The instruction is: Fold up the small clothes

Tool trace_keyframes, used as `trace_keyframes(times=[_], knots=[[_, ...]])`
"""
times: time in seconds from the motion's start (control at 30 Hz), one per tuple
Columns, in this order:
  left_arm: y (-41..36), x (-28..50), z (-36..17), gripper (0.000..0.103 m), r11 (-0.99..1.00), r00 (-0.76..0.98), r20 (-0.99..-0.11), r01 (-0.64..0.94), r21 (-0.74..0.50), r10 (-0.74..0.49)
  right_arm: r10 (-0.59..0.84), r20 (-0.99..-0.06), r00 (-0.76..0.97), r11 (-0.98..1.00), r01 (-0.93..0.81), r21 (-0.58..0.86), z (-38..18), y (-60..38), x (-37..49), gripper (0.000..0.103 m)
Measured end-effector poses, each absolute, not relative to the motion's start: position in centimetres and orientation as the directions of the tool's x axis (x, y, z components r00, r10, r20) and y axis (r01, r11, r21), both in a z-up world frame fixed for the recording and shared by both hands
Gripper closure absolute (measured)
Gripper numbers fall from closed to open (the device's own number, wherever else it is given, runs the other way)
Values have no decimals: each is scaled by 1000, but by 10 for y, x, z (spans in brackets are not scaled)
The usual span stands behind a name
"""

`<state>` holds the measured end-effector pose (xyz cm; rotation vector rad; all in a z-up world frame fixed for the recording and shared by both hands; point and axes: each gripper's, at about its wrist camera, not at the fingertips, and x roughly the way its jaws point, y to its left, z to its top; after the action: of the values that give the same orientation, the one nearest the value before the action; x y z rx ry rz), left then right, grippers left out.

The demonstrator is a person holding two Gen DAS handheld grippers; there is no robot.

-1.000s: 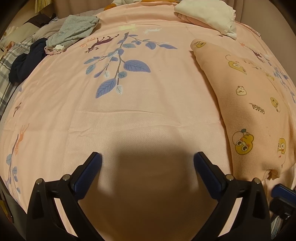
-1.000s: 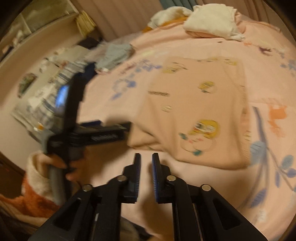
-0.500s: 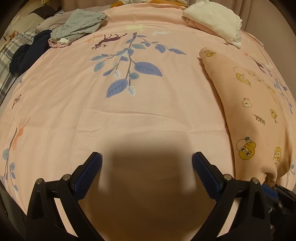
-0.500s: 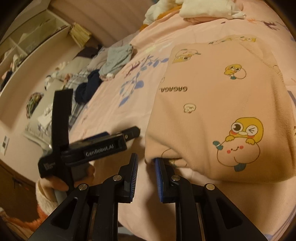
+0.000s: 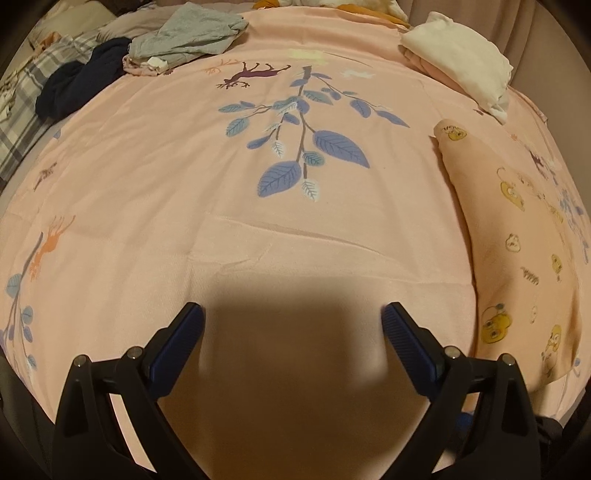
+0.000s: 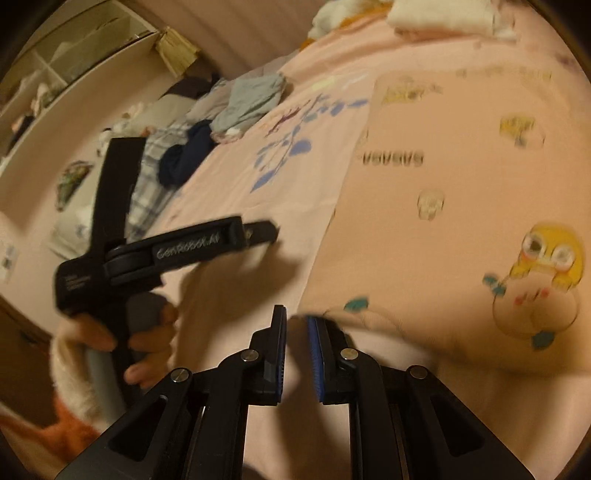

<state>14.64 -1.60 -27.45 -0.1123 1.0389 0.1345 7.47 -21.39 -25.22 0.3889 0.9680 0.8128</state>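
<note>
Bedding in pale pink carried the work, as the right claw [image 6: 296, 321] sat at the near left corner of a peach garment [image 6: 454, 206], its jaws narrowly parted with the cloth's edge at or just inside the gap; motion blur left it unclear whether fabric was pinched. The left claw [image 5: 291, 317] hovered with jaws spread wide over bare bedspread [image 5: 155, 192] near the bed's front edge, gripping nothing. Done well, the step in hand would likely call for the right claw to close on the corner through every layer, not just the top one, while the left claw crossed to a second corner so the fold could be carried flat and square. The garment lay along the right side of the bed, a soft fleecy piece printed with yellow cartoon characters and small lettering, apparently already doubled over. Other clothes waited at the far edge: a grey piece [image 5: 188, 33], a navy one [image 5: 77, 88] and a cream bundle [image 5: 458, 66].
</note>
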Motion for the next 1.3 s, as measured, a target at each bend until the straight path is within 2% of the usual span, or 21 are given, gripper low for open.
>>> trace_keyframes(times=[0.2, 0.43, 0.47, 0.53, 0.57, 0.6, 0.7, 0.83, 1.0, 1.03, 1.1, 1.13, 1.17, 1.23, 1.3], knots=[[-23, 146, -275, 5, 990, 506, -861, -139, -17, 56, 733, -610, 302, 666, -502, 552, -238, -216, 49, 87], [-21, 148, -276, 5, 989, 508, -860, -144, -24, 53, 734, -519, 439, 679, -447, 583, -206, -239, 74, 87], [-22, 148, -276, 5, 989, 510, -858, -148, -25, 55, 717, -537, 444, 696, -426, 577, -210, -239, 79, 87], [-22, 148, -276, 5, 988, 517, -854, -150, -25, 56, 640, -637, 430, 769, -354, 533, -229, -231, 88, 87], [-24, 147, -275, 6, 989, 524, -850, -147, -31, 51, 631, -654, 417, 775, -345, 529, -237, -229, 87, 88], [-25, 147, -274, 7, 990, 531, -847, -139, -38, 42, 649, -632, 423, 761, -366, 536, -242, -230, 79, 88], [-31, 145, -267, 9, 988, 573, -819, -102, -119, -39, 660, -633, 405, 750, -397, 529, -237, -232, 69, 88], [-50, 148, -256, 15, 960, 647, -737, -27, -277, -194, 637, -644, 424, 770, -380, 512, -220, -249, 67, 88], [-84, 136, -242, 20, 947, 706, -646, 117, -299, -291, 566, -621, 543, 817, -265, 513, -210, -287, 83, 88], [-92, 135, -243, 20, 949, 702, -647, 140, -283, -297, 545, -626, 557, 826, -229, 515, -211, -296, 91, 88], [-107, 140, -255, 21, 967, 651, -715, 143, -212, -254, 475, -665, 576, 859, -140, 492, -220, -310, 111, 88], [-113, 145, -268, 23, 976, 606, -765, 131, -176, -219, 444, -689, 573, 872, -100, 479, -225, -312, 119, 90], [-113, 146, -274, 23, 976, 591, -777, 123, -178, -216, 431, -707, 560, 873, -62, 484, -233, -320, 125, 97], [-109, 146, -274, 20, 973, 604, -764, 114, -200, -228, 490, -663, 566, 823, -49, 567, -243, -334, 123, 103], [-107, 148, -273, 20, 971, 588, -772, 121, -208, -239, 468, -651, 597, 832, -50, 552, -245, -341, 113, 103]])
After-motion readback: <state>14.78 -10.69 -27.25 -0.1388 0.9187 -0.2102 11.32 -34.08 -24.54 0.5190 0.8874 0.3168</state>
